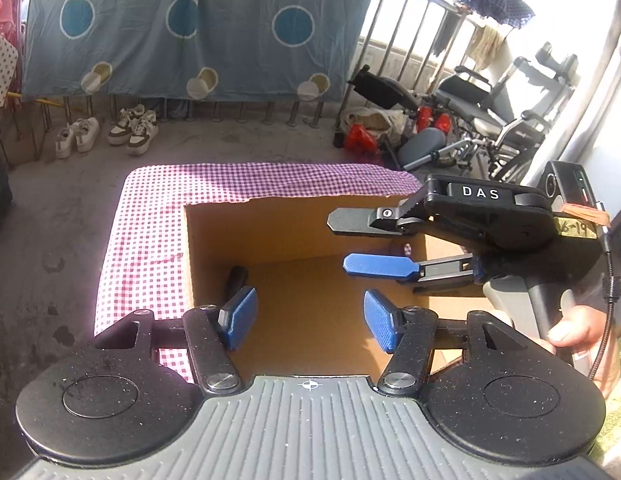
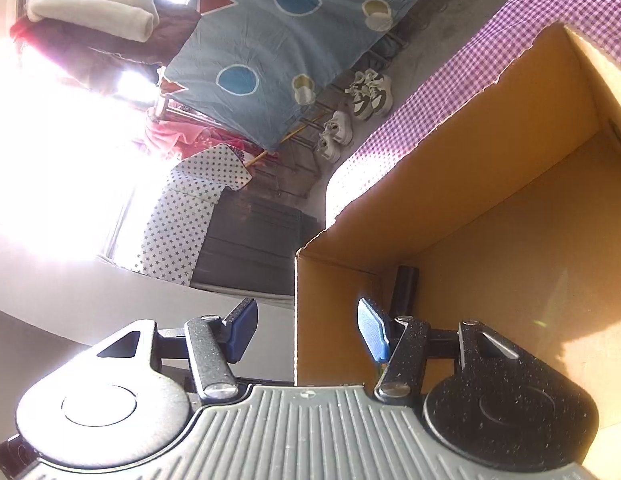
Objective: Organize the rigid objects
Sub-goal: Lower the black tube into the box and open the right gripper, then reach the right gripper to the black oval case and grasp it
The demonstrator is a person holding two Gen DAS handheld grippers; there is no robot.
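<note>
An open cardboard box (image 1: 270,232) (image 2: 470,184) stands on a surface covered with a purple checked cloth (image 1: 150,220) (image 2: 430,92). A dark cylindrical object (image 1: 236,280) (image 2: 406,284) lies in the box's near left corner, partly hidden; I cannot tell what it is. My left gripper (image 1: 308,312) hangs over the box, open, with nothing between its blue pads (image 1: 240,316). My right gripper (image 1: 342,244) (image 2: 306,320) comes in from the right, rolled on its side above the box, open and empty. In the right wrist view the box's corner edge runs between its fingers.
A person's hand (image 1: 578,328) grips the right gripper's handle. On the concrete floor behind are pairs of shoes (image 1: 130,128) under a blue sheet (image 1: 190,32) hung on a railing. A wheelchair (image 1: 490,120) and bags stand at the back right.
</note>
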